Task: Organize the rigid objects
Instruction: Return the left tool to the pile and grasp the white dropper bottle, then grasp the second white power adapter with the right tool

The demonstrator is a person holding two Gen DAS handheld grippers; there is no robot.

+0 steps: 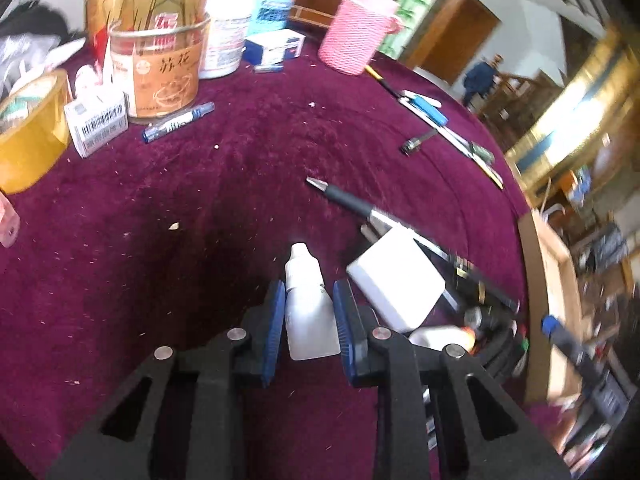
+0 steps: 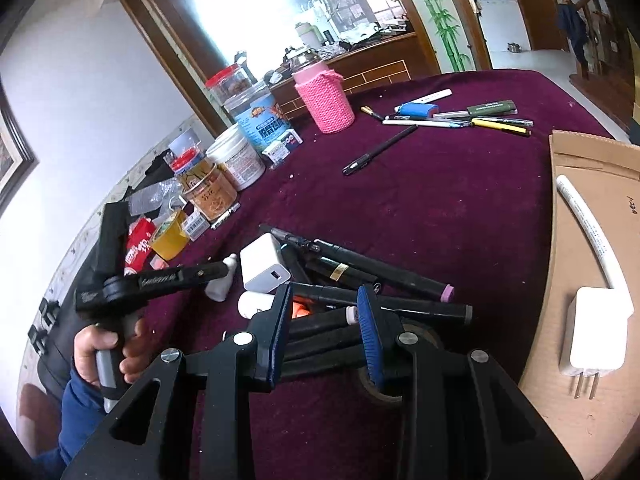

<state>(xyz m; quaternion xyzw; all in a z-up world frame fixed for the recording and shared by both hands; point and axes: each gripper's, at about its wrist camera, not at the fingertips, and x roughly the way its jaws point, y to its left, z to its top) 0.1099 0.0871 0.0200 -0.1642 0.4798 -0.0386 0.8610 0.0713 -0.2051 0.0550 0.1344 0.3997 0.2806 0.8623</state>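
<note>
A: Left gripper, lower centre of its view: pads either side of the dropper bottle, touching or near enough. I read it as clamped on the bottle. Bottle lies on the cloth, cap away from the camera.

B: Risk?

A: Smooth, tapering plastic. If the pinch sits off-centre it may squirt forward or swivel on the lift. The white charger lies just right of it; a sideways slip would knock that into the pens.

B: Right gripper?

A: Lower centre of its own view, jaws narrow over the black markers. Whether a marker is pinched or just lies behind the pads, cannot tell.

B: Surroundings, left to right?

A: Tape roll, small box, tin at upper left; pink cup top centre; loose pen centre right. Cardboard with a second charger at far right.
</note>
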